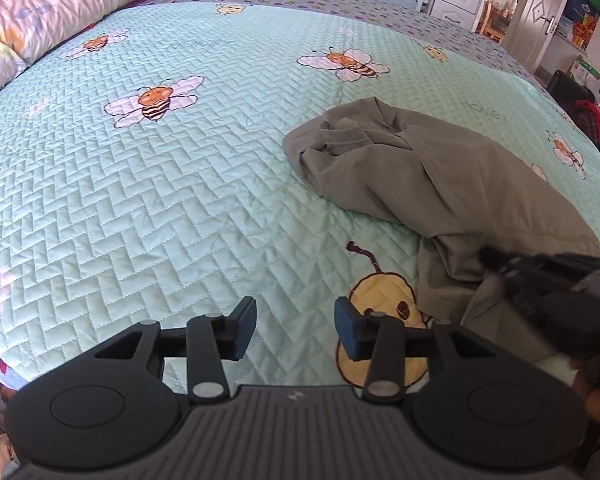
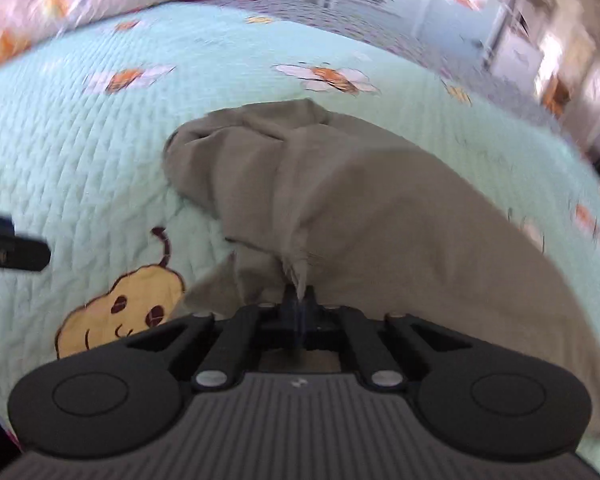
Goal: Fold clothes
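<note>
Olive-grey garment — crumpled, bunched in folds, lying right of centre on the mint quilted bedspread beside a yellow pear motif.
Right gripper — jaws pressed together, pinching a gathered tuft of the garment's near edge.
Left gripper — jaws spread, nothing between them, over bare quilt left of the garment.

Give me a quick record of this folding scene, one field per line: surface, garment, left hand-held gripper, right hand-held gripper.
surface: mint-green quilted bedspread printed with cartoon bees
garment: crumpled olive-grey cloth garment, unfolded, lying on the bedspread
left hand-held gripper: open, empty, over bare bedspread beside the garment
right hand-held gripper: shut on a pinched fold at the garment's near edge
background: floral pink rolled quilt at the far side
</note>
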{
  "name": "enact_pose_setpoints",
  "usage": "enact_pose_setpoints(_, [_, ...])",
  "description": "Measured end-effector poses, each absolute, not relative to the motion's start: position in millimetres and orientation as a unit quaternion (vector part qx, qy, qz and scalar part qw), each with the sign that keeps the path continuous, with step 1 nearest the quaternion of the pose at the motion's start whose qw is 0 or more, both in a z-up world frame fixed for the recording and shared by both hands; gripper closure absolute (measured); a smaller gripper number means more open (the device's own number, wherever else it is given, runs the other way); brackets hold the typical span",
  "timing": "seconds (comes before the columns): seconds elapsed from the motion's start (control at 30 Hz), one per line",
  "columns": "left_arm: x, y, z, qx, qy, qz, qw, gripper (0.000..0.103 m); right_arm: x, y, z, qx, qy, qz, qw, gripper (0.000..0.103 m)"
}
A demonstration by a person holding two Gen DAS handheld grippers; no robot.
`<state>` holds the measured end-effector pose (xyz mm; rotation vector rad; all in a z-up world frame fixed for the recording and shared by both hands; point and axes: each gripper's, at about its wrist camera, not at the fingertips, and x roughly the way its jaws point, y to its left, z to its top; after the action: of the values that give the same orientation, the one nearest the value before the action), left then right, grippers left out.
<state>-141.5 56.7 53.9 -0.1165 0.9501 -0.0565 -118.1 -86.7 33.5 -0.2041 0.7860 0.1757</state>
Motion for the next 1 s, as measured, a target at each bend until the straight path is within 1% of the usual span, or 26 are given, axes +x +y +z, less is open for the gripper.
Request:
enact_pose_setpoints(0.03, [-140.9,54.4,54.9,-0.057,0.456,-0.031,0.888,0.057,-120.7,-102.9,39.1,-0.066,0.373,0.083,0.922,0.102])
enact_pose_setpoints(0.2, [-137.6,29.6,64.9,-0.055,0.450,-0.063,0.889,0.057,-137.7,-189.4,88.6,0.029,0.303,0.031,0.952,0.102])
enact_pose_setpoints(0.3, [-133.0,6.2,74.3,-0.035,0.439,-0.085,0.894,0.056,-142.1,-245.2,110.9,0.060,0.287,-0.018,0.956,0.102])
enact_pose_setpoints(0.37, [-126.3,-10.4,76.0,-0.015,0.433,-0.094,0.896,0.053,-143.5,-283.1,111.1,0.063,0.287,-0.066,0.954,0.102])
enact_pose_setpoints(0.5, [-110.7,-38.6,78.8,0.011,0.425,-0.105,0.899,0.053,-153.2,-354.5,97.9,0.065,0.304,-0.135,0.941,0.102])
enact_pose_setpoints(0.63, [-97.7,-62.6,77.8,0.017,0.423,-0.132,0.896,0.051,-174.5,-392.7,70.1,0.086,0.339,-0.154,0.924,0.102])
enact_pose_setpoints(0.73, [-91.8,-89.6,70.2,0.059,0.422,-0.158,0.891,0.051,-175.7,-390.6,34.4,0.109,0.363,-0.153,0.912,0.102])
enact_pose_setpoints(0.87, [-95.8,-118.5,62.7,0.139,0.384,-0.180,0.895,0.050,-190.0,-387.5,35.2,0.144,0.338,-0.127,0.921,0.102])
enact_pose_setpoints(1.0, [-92.1,-128.2,52.9,0.207,0.344,-0.184,0.897,0.049,-196.7,-382.3,71.5,0.159,0.297,-0.087,0.938,0.102])
